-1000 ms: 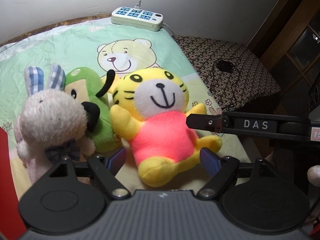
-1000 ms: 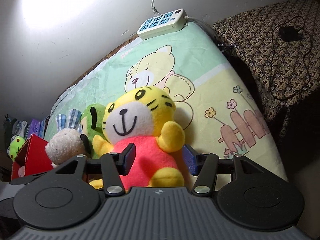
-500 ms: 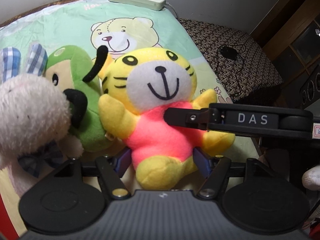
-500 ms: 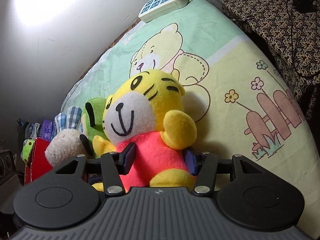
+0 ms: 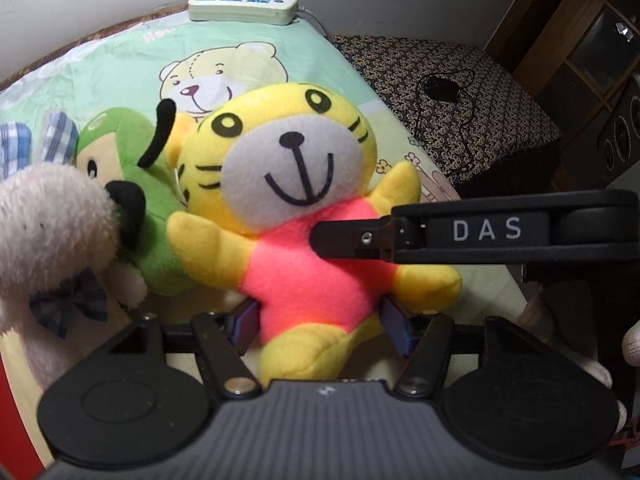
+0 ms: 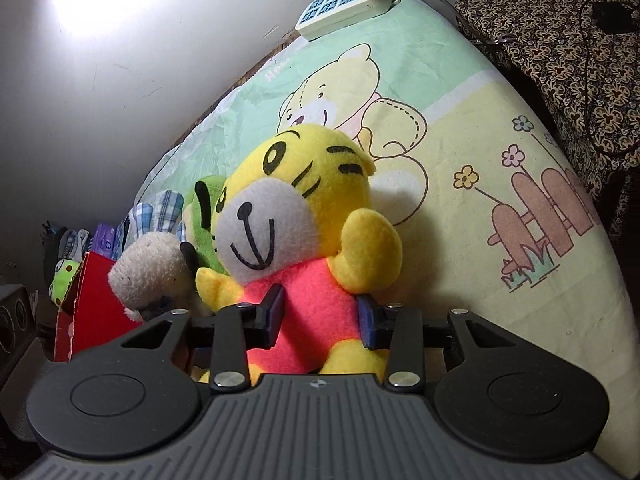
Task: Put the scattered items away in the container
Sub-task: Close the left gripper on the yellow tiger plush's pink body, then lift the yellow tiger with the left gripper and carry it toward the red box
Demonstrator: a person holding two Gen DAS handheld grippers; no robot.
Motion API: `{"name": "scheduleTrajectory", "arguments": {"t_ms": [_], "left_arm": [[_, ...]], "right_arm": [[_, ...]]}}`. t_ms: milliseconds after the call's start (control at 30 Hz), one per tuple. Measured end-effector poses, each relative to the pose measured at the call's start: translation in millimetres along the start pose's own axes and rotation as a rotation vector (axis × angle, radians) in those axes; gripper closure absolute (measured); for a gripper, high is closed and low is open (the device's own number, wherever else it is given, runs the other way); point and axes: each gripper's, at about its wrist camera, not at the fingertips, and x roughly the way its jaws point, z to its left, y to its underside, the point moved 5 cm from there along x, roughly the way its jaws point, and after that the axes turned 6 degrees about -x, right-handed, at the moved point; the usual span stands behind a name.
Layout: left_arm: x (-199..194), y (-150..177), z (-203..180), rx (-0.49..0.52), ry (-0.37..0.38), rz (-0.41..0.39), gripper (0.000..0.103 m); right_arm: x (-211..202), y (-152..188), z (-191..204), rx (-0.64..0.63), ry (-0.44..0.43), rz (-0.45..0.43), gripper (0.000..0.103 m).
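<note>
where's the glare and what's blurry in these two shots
Right wrist view: blown-out glare on the wall at upper left, the tiger plush sharp. Left wrist view: even light, no glare, but the white fluffy plush close at the left edge is soft, and fisheye bends the mat's edge.

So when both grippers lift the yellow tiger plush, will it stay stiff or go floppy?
Probably floppy: the yellow tiger plush looks soft, stuffed fleece, so its big head may droop. It likely squashes between the closing left gripper and right gripper, and seems light and unlikely to slip.

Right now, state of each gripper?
Left gripper: jaws closing around the yellow tiger plush, pads at its waist.
Right gripper: jaws closing on the same plush's torso.
</note>
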Motion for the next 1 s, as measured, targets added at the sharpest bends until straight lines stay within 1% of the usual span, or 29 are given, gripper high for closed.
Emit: {"name": "scheduleTrajectory", "arguments": {"t_ms": [67, 233, 500, 600, 733, 867, 1000], "left_arm": [[-5.3, 6.0, -2.4, -0.004, 0.021, 0.009, 0.042], [-20.7, 25.6, -15.6, 0.036, 0.032, 0.016, 0.042], [-53.5, 49.2, -34.2, 0.107, 0.029, -0.027, 0.042], [-66.6, 54.5, -36.7, 0.114, 0.028, -0.055, 0.042], [-85.7, 49.7, -41.2, 0.109, 0.012, -0.115, 0.042], [-108.4, 49.6, -37.4, 0.095, -0.019, -0.178, 0.042], [-133.4, 52.8, -24.8, 0.059, -0.063, -0.227, 0.042]], "right_arm": [[-6.0, 5.7, 1.9, -0.009, 0.014, 0.002, 0.063], [-22.0, 23.7, 2.8, 0.008, 0.019, 0.004, 0.064], [-48.5, 41.9, 14.3, 0.008, 0.010, -0.020, 0.064], [-56.9, 44.4, 21.2, 0.005, -0.001, -0.040, 0.064], [-68.8, 41.9, 40.2, -0.054, -0.017, -0.085, 0.065], [-75.2, 36.5, 61.3, -0.118, -0.051, -0.121, 0.065], [-71.1, 32.6, 83.2, -0.163, -0.101, -0.127, 0.065]]}}
